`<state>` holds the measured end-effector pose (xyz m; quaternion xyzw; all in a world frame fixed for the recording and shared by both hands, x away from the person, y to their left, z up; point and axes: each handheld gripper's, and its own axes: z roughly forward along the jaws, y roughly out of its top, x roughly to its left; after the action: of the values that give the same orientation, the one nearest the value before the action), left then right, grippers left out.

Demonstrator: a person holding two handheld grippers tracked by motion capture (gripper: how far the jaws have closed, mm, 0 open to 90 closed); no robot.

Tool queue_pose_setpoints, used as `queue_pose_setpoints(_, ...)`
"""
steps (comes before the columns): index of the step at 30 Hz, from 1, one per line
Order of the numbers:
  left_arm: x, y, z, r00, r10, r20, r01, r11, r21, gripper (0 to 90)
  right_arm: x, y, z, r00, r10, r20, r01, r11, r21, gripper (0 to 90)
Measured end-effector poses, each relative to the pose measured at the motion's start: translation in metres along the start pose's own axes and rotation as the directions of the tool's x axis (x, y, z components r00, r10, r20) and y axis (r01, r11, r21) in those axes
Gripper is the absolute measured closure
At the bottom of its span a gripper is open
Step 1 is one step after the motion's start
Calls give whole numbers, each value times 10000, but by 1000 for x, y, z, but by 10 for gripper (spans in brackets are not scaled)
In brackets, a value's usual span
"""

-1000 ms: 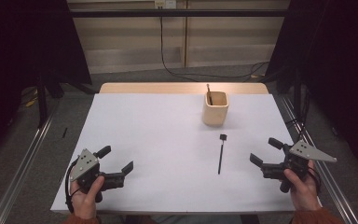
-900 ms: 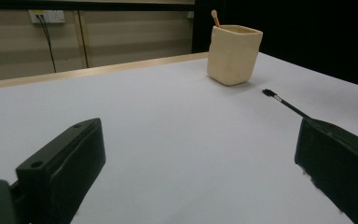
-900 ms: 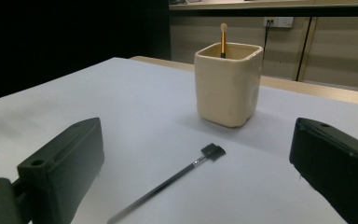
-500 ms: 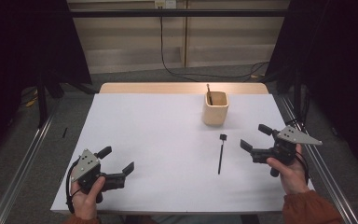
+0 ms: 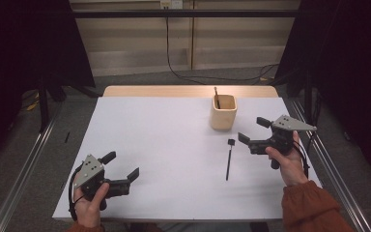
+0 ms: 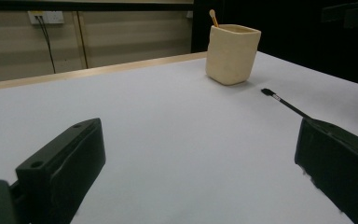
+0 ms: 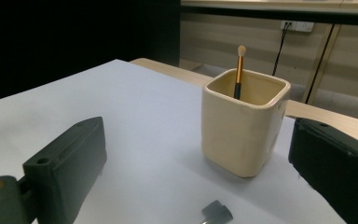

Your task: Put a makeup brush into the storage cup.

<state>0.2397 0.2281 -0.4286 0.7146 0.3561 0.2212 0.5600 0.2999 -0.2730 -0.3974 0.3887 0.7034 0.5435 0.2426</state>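
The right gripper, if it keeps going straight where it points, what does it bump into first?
Probably the cream cup: it stands between the open jaws of the right gripper, dead ahead in its own view. The black brush lies lower, likely passing underneath. Depth is hard to judge.

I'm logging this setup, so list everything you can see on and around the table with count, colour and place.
Table: one, white top, centre.
Cup: one, cream, far right of centre.
Small brush: one, gold handle, pale tip, upright in the cup.
Long brush: one, black, flat on the table near the cup.
Cables: dark, floor behind.
Left gripper: one, black, fingers open, near left corner.
Right gripper: one, black, fingers open, right of the long brush.
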Motion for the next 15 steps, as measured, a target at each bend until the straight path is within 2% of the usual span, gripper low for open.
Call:
queue_pose_setpoints(1, 0, 0, 0, 10000, -2, -5, 2, 10000, -17, 17, -1, 3, 3, 10000, 82, -37, -82, 9999, 134, 19)
queue_pose_setpoints(7, 0, 0, 0, 10000, 12, 35, -12, 10000, -38, 17, -5, 12, 13, 9999, -84, 79, 80, 9992, 400, 19)
queue_pose_setpoints(12, 0, 0, 0, 10000, -39, 5, 40, 10000, -25, 16, -7, 17, 18, 10000, -47, -60, 49, 9990, 452, 21)
queue_pose_setpoints(15, 1, 0, 0, 10000, -45, -11, 45, 10000, -38, 17, -7, 19, 20, 9997, 73, -219, -52, 9957, 920, 21)
